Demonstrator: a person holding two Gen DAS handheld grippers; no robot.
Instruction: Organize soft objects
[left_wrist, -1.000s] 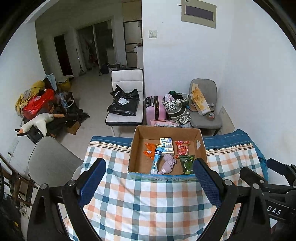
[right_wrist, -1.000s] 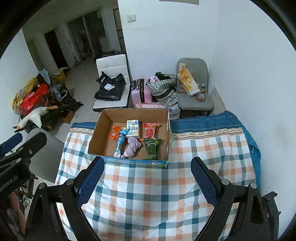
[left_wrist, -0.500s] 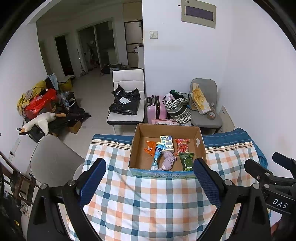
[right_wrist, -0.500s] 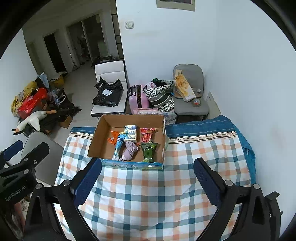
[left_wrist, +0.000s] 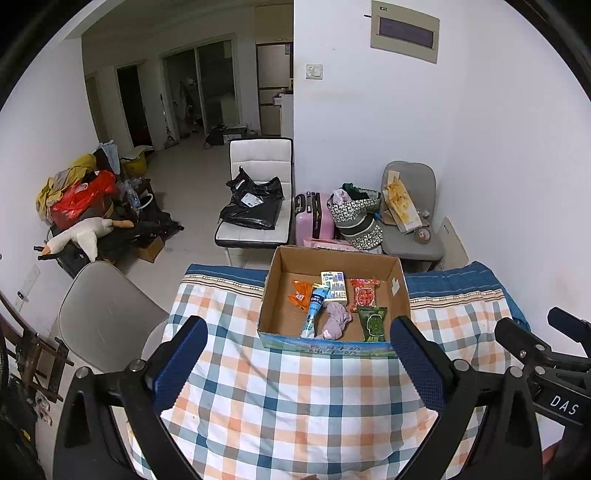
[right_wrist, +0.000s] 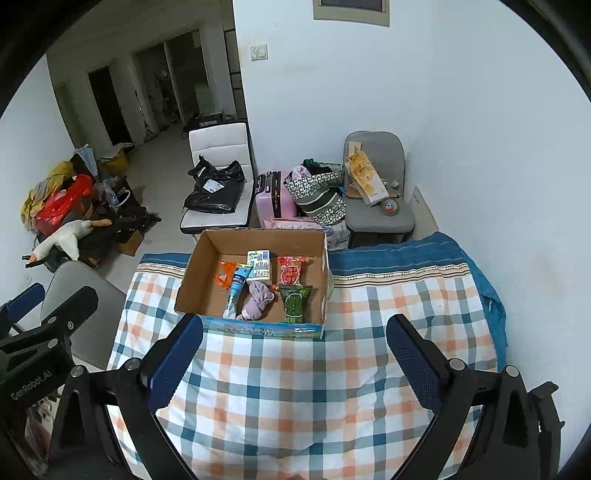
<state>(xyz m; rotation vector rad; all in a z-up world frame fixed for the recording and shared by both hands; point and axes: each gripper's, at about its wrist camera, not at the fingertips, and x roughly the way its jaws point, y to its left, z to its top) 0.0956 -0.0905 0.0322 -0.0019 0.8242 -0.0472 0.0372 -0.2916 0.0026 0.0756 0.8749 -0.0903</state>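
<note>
An open cardboard box (left_wrist: 273, 288) (right_wrist: 195, 273) stands on a checked tablecloth (left_wrist: 295, 406) (right_wrist: 314, 387). Inside lie a purple cloth (left_wrist: 335, 319) (right_wrist: 256, 301), a blue tube (left_wrist: 314, 308) (right_wrist: 235, 290), a white-blue carton (left_wrist: 333, 285) (right_wrist: 259, 265), a red packet (left_wrist: 364, 293) (right_wrist: 291, 271), a green packet (left_wrist: 373, 323) (right_wrist: 294, 302) and an orange packet (left_wrist: 300, 293) (right_wrist: 226, 274). My left gripper (left_wrist: 295, 363) and my right gripper (right_wrist: 295, 360) are both open and empty, held above the cloth in front of the box.
Beyond the table stand a white chair with a black bag (left_wrist: 255, 203), a pink suitcase (left_wrist: 312, 218), a patterned bag (left_wrist: 356, 218) and a grey chair (left_wrist: 410, 206). A grey chair (left_wrist: 107, 314) is at the table's left. A clutter pile (left_wrist: 85, 214) lies by the left wall.
Both grippers have drawn back and risen slightly, so the box looks smaller and farther away. Both stay open and empty. The box contents have not moved.
</note>
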